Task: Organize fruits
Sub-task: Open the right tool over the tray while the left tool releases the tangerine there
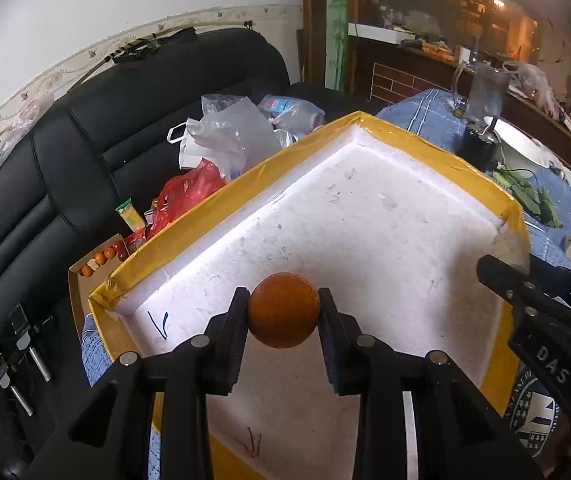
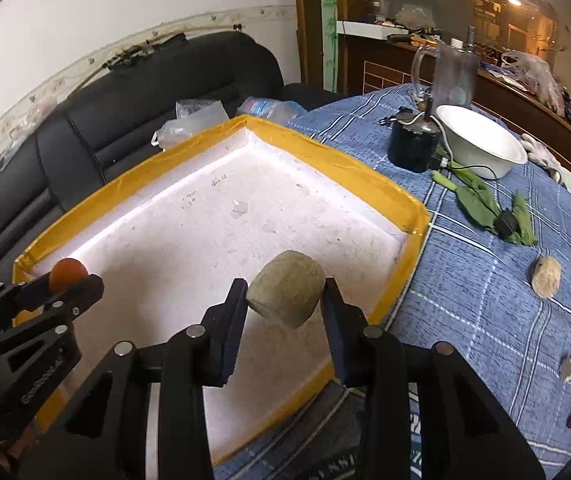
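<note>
The left gripper [image 1: 284, 312] is clamped on a round orange fruit with a dimpled skin [image 1: 284, 310], its two black fingers [image 1: 234, 320] pressing the fruit's sides. The fruit hangs above the floor of a shallow white foam tray edged with yellow tape [image 1: 221, 196], towards the tray's near left part. In the right wrist view the same gripper [image 2: 70, 280] shows at the left edge with the orange fruit [image 2: 67, 272] between its tips.

The right gripper [image 2: 285, 300] is closed on a dull grey-green, blunt-ended fruit [image 2: 285, 294], held tilted between its black fingers [image 2: 335, 304] over the near right part of the foam tray [image 2: 349, 168]. The tray floor looks bare apart from scuffs and pen marks.

The tray lies on a blue checked tablecloth [image 2: 465, 280]. On the cloth to the right of the tray sit a pale beige fruit [image 2: 546, 277], some green leafy pieces [image 2: 481, 204], a white bowl [image 2: 481, 148], a dark round pot [image 2: 411, 148] and a clear jug [image 2: 451, 76]. At the cloth's right edge are small pale and orange items, too blurred to tell. Behind the tray a black leather sofa [image 1: 85, 140] holds clear plastic bags [image 1: 229, 132] and a red bag [image 1: 189, 192].
</note>
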Demonstrator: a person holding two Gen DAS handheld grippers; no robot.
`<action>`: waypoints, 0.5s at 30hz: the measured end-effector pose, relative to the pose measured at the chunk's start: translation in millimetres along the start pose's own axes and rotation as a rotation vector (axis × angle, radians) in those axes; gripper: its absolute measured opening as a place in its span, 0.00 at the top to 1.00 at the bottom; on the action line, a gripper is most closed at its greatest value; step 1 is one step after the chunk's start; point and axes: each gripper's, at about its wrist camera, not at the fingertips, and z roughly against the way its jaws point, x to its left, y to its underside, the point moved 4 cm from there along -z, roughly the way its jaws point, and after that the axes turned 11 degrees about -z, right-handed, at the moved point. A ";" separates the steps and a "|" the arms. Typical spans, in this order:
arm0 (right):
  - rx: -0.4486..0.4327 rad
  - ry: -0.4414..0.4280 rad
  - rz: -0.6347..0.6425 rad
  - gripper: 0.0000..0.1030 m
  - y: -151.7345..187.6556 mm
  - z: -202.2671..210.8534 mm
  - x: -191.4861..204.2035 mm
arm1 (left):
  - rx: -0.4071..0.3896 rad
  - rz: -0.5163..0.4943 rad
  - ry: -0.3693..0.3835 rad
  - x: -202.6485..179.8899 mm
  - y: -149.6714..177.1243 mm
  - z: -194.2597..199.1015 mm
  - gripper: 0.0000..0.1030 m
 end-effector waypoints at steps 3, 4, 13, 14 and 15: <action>0.021 0.034 0.032 0.61 1.5 -9.9 2.0 | 0.016 0.008 0.028 -0.4 1.2 -3.7 0.67; 0.034 0.050 0.047 0.61 3.3 -13.5 2.5 | 0.024 0.010 0.031 -0.5 2.0 -4.6 0.67; -0.046 0.106 0.071 0.28 2.8 23.2 -11.8 | -0.077 0.015 -0.025 3.9 -5.5 19.1 0.25; -0.057 0.104 0.065 0.27 4.0 30.6 -14.9 | -0.090 0.012 -0.030 3.9 -6.6 24.4 0.25; -0.066 0.104 0.061 0.27 5.7 38.4 -18.7 | -0.098 0.009 -0.032 3.3 -7.2 27.2 0.25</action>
